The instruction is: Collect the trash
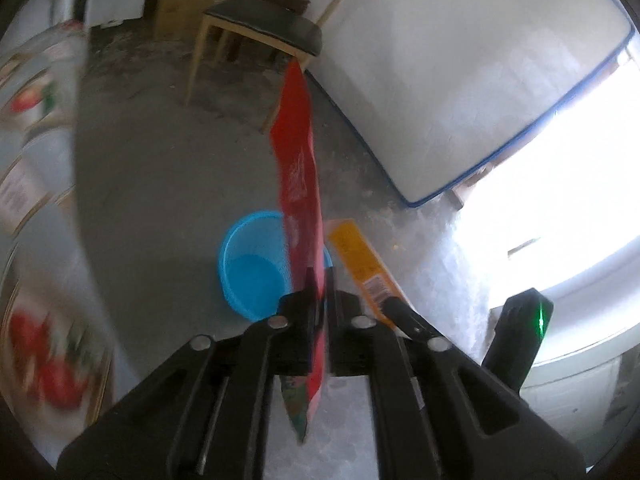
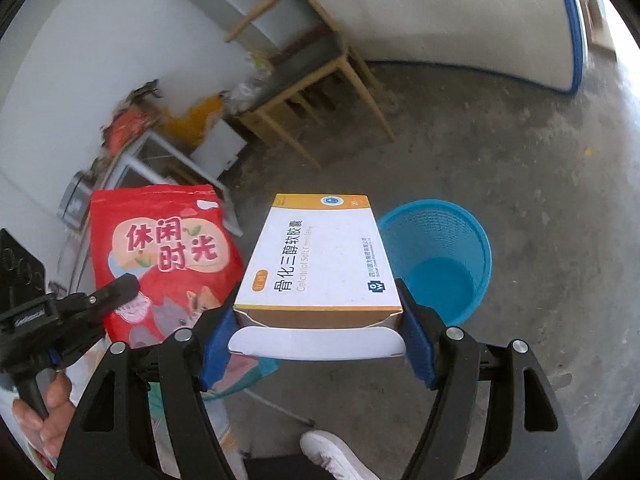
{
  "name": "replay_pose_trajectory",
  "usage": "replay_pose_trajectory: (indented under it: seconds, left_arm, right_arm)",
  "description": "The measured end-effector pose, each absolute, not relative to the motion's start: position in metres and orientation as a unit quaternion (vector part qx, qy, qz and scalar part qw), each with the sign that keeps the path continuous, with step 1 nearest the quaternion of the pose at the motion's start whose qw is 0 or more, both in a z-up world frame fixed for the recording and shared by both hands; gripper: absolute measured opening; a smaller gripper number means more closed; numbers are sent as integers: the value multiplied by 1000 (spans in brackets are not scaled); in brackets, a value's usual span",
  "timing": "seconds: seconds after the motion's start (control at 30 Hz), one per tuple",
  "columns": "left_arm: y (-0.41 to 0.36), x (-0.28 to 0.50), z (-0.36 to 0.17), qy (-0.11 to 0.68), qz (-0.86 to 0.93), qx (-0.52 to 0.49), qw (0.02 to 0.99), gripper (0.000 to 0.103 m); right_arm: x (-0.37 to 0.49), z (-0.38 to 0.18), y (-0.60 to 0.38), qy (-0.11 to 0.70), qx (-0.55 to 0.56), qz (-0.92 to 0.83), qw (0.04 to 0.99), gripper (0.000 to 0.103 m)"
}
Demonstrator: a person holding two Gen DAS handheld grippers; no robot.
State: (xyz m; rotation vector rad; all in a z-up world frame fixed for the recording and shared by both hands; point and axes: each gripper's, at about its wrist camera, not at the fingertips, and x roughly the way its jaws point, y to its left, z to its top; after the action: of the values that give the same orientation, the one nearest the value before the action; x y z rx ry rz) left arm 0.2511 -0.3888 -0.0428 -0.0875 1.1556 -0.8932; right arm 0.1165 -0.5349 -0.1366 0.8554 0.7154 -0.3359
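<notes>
Trash fills both tools above a grey floor (image 2: 500, 152). Left tool (image 1: 319, 280) has its jaws nearly together with a red snack bag (image 1: 298, 160) edge-on between them; whether the pads press on it cannot be told. In the right wrist view the same bag hangs face-on at nine o'clock, with a hand (image 2: 48, 416) on the left tool's handle at seven o'clock. Right tool (image 2: 316, 320) stands wide, its blue pads (image 2: 218, 344) clamped on both sides of a white and orange medicine box (image 2: 320, 264) with its end flap open. Blue basket (image 2: 440, 256) sits on the floor at three o'clock of the box, just beyond it. Wooden chair (image 2: 304, 80) stands at twelve o'clock, beside a mattress (image 1: 460, 80) leaning upright. White shoe (image 2: 332, 456) shows at six o'clock.
</notes>
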Motion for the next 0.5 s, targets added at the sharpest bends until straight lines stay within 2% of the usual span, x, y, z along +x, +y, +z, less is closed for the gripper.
replay_pose_trajectory:
  seconds: [0.03, 0.07, 0.23, 0.5]
  left_arm:
    - [-398, 256, -49, 532, -392, -33, 750, 50]
    - [-397, 263, -56, 534, -377, -32, 756, 59]
    - [-379, 269, -70, 550, -361, -77, 749, 61]
    - [-304, 249, -42, 508, -367, -77, 775, 67]
  right_arm:
    - [127, -150, -546, 352, 396, -173, 830, 77]
    - [133, -163, -552, 363, 391, -184, 826, 78]
    - [124, -207, -570, 388, 404, -209, 802, 78]
    - [89, -230, -545, 401, 393, -207, 801, 78]
